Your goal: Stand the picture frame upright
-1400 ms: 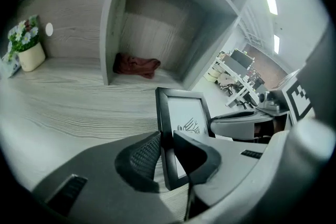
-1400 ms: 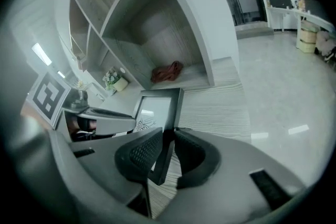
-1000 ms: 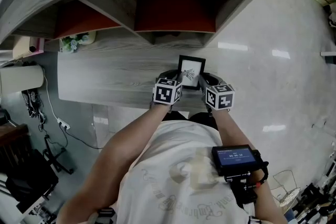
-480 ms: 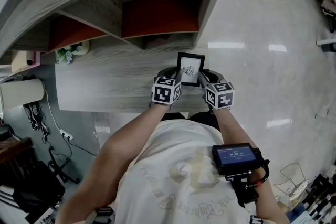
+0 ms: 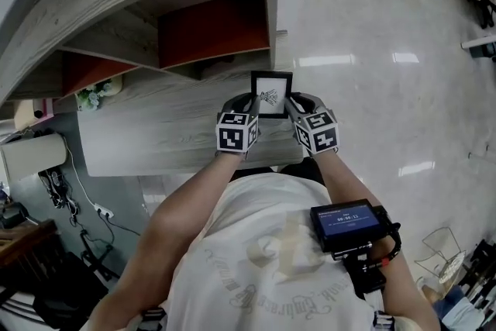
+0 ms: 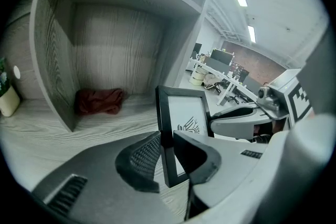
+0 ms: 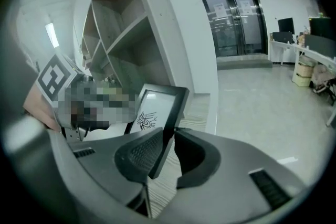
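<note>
A black picture frame (image 5: 271, 94) with a white print of a bird-like drawing is held between both grippers above the grey wooden desk (image 5: 155, 132), near its right end. My left gripper (image 5: 249, 106) is shut on the frame's left edge (image 6: 164, 139); both pads press on it. The frame's right edge (image 7: 169, 123) sits clamped in my right gripper (image 5: 292, 106). It tilts nearly upright, its face toward me, and its lower edge is hidden behind the jaws.
An open shelf unit (image 5: 194, 4) rises behind the desk, with a dark red cloth (image 6: 100, 100) in one compartment. A small potted plant (image 5: 91, 94) stands at the desk's left. Shiny floor (image 5: 387, 89) lies to the right of the desk's end.
Both grippers have carried the frame up and toward the shelf, and it now stands more upright. The grip on both edges is unchanged.
</note>
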`<state>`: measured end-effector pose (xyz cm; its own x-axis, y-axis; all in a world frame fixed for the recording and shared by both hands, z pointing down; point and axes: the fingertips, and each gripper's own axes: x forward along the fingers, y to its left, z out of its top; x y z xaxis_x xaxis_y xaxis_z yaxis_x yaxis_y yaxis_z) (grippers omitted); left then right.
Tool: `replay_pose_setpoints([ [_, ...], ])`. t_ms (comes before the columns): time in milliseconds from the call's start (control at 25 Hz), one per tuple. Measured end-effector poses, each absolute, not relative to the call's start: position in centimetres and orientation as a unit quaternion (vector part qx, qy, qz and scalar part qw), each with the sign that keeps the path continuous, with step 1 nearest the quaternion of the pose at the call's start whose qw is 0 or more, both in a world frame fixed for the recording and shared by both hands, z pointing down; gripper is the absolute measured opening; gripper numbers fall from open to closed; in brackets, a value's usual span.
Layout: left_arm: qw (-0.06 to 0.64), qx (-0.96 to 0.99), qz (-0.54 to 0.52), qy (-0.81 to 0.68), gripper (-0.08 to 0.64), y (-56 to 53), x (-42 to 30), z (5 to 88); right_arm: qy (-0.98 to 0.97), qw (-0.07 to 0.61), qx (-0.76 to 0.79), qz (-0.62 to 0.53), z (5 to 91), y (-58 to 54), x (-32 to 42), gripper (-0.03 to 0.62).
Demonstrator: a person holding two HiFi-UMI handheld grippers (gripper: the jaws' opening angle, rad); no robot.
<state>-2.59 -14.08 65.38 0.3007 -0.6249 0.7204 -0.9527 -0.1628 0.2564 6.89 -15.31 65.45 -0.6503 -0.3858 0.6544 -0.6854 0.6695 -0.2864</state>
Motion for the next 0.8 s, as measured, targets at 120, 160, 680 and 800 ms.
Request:
replay_pose_setpoints([
  [120,0.346,0.724,0.230,-0.550,0.086,-14.9,-2.2,65.1,-0.874,0.283,0.307,0.250,65.0,-16.3,7.2,0.075],
  [160,0.344,0.724,0.230,-0.552,0.086,-15.1,-2.1,65.0,-0.876,0.283,0.306,0.245,64.9,-16.6,7.3,0.075],
  [680,0.332,0.713,0.227,-0.574,0.083,-17.0,-2.2,64.9,-0.884,0.284,0.300,0.217,64.8,-18.7,7.3,0.067],
  [800,0.338,0.709,0.226,-0.576,0.080,-17.3,-2.0,65.3,-0.884,0.282,0.301,0.221,65.1,-19.1,7.5,0.066],
])
